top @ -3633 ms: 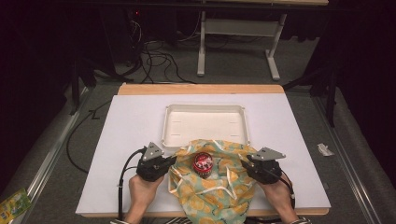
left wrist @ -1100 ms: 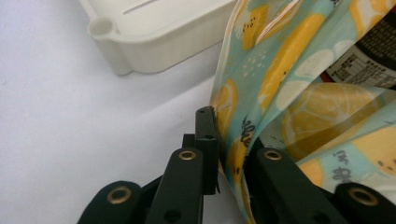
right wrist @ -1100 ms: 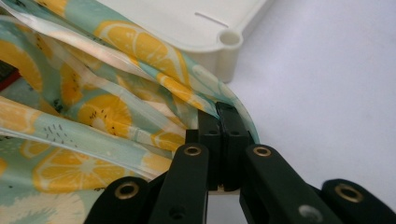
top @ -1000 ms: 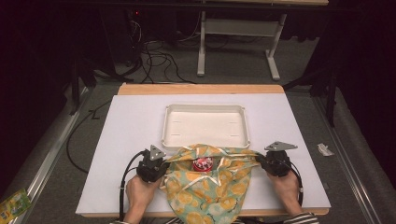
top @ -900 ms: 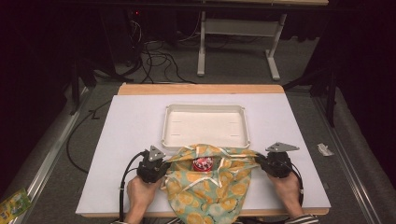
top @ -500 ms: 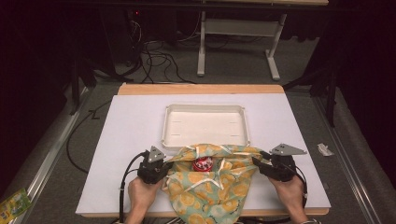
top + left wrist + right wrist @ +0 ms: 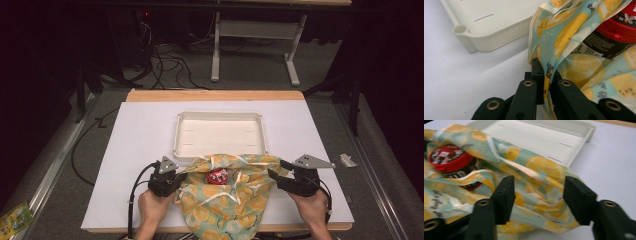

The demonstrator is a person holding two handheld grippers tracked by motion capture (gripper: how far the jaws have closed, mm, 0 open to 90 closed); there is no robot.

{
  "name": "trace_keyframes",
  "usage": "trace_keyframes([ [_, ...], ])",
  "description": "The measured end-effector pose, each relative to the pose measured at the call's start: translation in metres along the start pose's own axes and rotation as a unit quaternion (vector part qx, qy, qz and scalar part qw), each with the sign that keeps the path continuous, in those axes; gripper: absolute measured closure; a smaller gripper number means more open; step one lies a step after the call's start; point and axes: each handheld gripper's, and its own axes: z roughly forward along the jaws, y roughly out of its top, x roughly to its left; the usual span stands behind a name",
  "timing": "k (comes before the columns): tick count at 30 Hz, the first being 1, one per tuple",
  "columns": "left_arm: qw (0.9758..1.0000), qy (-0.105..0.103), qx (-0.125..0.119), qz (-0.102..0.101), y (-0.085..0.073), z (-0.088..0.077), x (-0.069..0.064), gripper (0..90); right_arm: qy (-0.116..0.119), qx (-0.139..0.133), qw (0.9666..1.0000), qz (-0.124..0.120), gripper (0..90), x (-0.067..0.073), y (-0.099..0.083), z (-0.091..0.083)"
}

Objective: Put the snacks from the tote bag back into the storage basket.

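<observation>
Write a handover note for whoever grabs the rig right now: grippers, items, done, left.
Left gripper: shut on the lemon-print cloth bag's left edge.
Right gripper: open, jaws apart around a bunch of the bag's right side, not gripping.
Red-lidded jar: upright inside the bag's open mouth, lid showing.
White tray: bare, just beyond the bag, which overlaps its near rim.
Done: jar bagged.
Left, probably: close right gripper, then pull the bag shut or lift it.

The jar's red lid [image 7: 447,156] bore the m&m's logo; its dark label [image 7: 596,41] carried small print, too blurred to read. The bag [image 7: 549,71] had unreadable script.
</observation>
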Motion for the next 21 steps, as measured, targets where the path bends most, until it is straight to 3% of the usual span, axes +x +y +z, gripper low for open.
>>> trace_keyframes([
  [5,1.0,-0.001,0.001,0.001,0.001,0.0,-0.001,89.4,0.027,0.004,0.999,-0.035,60.1,0.021,0.008,0.007],
  [11,1.0,-0.003,0.0,0.002,0.001,0.0,-0.002,89.4,0.064,0.025,0.9965,-0.048,54.1,0.039,0.016,0.026],
  [14,1.0,-0.004,0.001,0.003,0.001,-0.001,-0.002,89.3,0.086,0.033,0.9951,-0.036,50.9,0.044,0.017,0.037],
  [21,1.0,-0.003,0.001,0.003,0.001,0.0,-0.002,89.3,0.095,0.082,0.9913,-0.04,56.0,0.048,0.007,0.056],
])
